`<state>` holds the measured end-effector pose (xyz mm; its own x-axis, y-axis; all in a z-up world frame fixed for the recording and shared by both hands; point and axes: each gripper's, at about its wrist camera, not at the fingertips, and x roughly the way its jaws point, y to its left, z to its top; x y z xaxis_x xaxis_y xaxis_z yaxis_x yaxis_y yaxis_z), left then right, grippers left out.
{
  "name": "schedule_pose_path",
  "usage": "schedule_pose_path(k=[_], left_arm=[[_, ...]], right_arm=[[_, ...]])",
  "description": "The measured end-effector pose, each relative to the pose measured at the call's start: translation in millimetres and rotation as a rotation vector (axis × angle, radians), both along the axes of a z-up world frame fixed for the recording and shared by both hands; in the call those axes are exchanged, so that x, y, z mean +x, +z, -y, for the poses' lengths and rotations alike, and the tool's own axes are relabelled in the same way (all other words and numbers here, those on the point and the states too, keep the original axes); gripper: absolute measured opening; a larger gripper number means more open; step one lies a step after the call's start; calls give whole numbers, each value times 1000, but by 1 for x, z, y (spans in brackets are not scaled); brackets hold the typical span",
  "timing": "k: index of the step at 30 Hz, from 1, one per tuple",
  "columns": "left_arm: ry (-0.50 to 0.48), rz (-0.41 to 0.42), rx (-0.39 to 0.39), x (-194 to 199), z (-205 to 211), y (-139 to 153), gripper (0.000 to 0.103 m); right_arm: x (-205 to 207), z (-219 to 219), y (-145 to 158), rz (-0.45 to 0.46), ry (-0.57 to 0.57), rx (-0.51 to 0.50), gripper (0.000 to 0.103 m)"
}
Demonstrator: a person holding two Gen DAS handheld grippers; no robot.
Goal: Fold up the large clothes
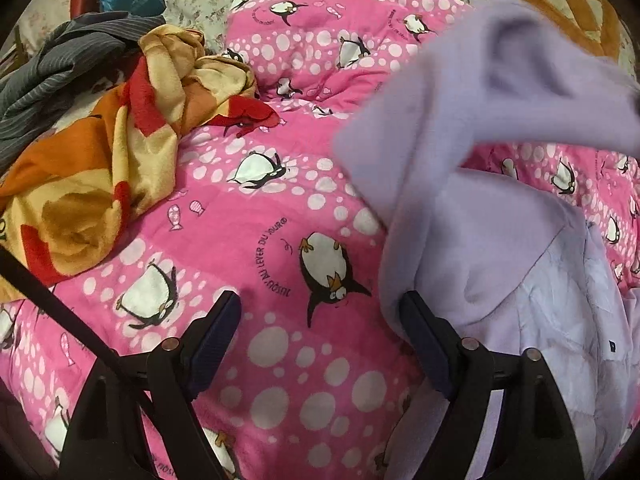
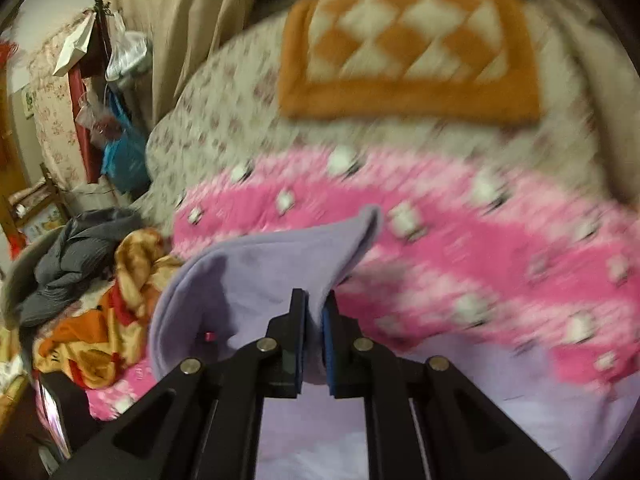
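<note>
1. In the left wrist view we see the left gripper (image 1: 320, 316) with its jaws spread wide and nothing between them, poised over the pink penguin quilt (image 1: 256, 216) that covers the bed.
2. The lilac garment (image 1: 472, 216) lies along the right side of the quilt; its fleece edge touches the outer face of the gripper's right finger, but is not pinched.
3. One part of the garment is lifted above the quilt near the upper right and looks blurred; a paler, smoother lining (image 1: 560, 320) shows toward the lower right.
4. At the quilt's left edge we see a crumpled orange, red and cream blanket (image 1: 112, 168), and beyond it a grey striped cloth (image 1: 60, 76) bunched at the far left.
5. In the right wrist view the right gripper (image 2: 315, 308) has its jaws nearly together, clamped on a fold of the lilac garment (image 2: 256, 272), which rises in a curved flap ahead of the fingers.
6. More of the garment spreads below the gripper at the near edge of the bed.
7. This view is blurred; we make out an orange-and-white diamond-patterned pad (image 2: 408, 56) on the floral sheet (image 2: 208, 128) at the bed's far edge.
</note>
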<state>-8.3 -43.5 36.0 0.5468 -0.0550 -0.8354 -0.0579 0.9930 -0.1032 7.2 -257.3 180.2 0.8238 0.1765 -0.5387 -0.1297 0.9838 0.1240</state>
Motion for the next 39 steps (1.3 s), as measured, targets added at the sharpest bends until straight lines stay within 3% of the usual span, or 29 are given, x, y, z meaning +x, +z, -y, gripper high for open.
schedule_pose_path(k=[3,5,6,7,9,11,14,15,17,22,26,29,30,31,33,35,38,39], left_arm=[[-3,1,4,-5,3,0,55],[-13,-4,16,-9,7,-1,55],[-18,-6,25,-10,9,-2,55],[-21,-6,31,-12,10,-2,54],[-21,-4,38,-14,10,0,52],[-13,1,30,-16,9,3,52],[-11,25,-1,-18,8,10,52],[-14,40,-19,-20,8,13,52],[-21,66,-45,-21,7,18,52],[-20,84,-66,-18,6,20,52],[-17,30,-64,-10,7,8,52],[-21,31,-64,-7,8,7,52],[-25,34,-58,-6,9,8,52],[-31,39,-55,-5,9,10,52],[-31,51,-56,-6,9,12,52],[-23,56,-71,-6,6,14,52],[-17,45,-97,-7,3,14,52],[-16,43,-99,-7,3,14,52]], right_arm=[[-29,31,16,49,-57,-111,8],[-52,59,8,56,-96,-207,8],[-59,73,0,46,-110,-241,13],[-66,87,-11,14,-134,-288,30],[-75,121,-39,-98,-261,-363,47],[-88,165,-56,-184,-360,-232,47],[-105,214,-68,-271,-402,119,48],[-109,221,-72,-287,-400,188,49],[-104,220,-77,-305,-366,279,51],[-71,184,-93,-366,-230,384,60],[-32,160,-110,-390,-239,397,60],[-1,165,-138,-487,-332,467,53],[6,169,-146,-497,-347,510,26],[8,172,-146,-495,-355,517,10],[6,173,-127,-415,-334,527,10],[-10,163,-83,-271,-239,517,10],[-54,148,-42,-128,-130,399,10],[-67,146,-43,-130,-125,347,10]])
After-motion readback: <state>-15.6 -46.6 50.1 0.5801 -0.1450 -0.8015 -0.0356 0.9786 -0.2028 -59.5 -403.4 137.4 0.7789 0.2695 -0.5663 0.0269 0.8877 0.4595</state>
